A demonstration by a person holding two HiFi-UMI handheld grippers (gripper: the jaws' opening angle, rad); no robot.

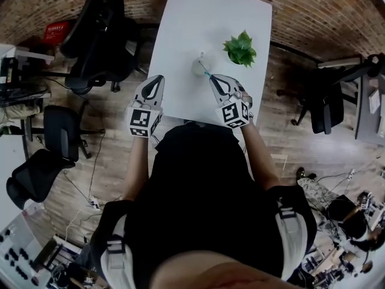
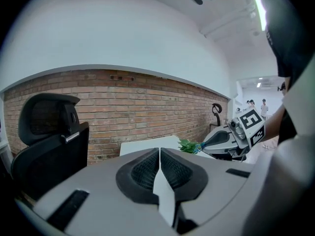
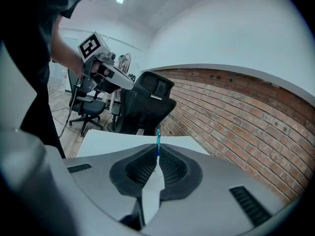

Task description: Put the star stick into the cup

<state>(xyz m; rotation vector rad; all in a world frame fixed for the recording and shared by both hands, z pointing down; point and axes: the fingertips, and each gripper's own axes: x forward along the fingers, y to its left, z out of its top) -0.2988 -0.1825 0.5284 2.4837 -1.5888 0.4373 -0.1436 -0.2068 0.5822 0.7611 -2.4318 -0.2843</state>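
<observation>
The right gripper [image 3: 157, 154] clamps the stick [image 3: 158, 139] just beside the cup [image 1: 198, 67].
Looks light, thin, slippery: pinch near its end. On the left gripper [image 2: 160, 154], jaws together, empty.

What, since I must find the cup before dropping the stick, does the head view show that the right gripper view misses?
Only the head view: the cup and the plant on the white table. Only the right gripper view: the right gripper shut on the star stick, its blue shaft seen close. Both: the table, the left gripper, black office chairs, brick wall.
</observation>
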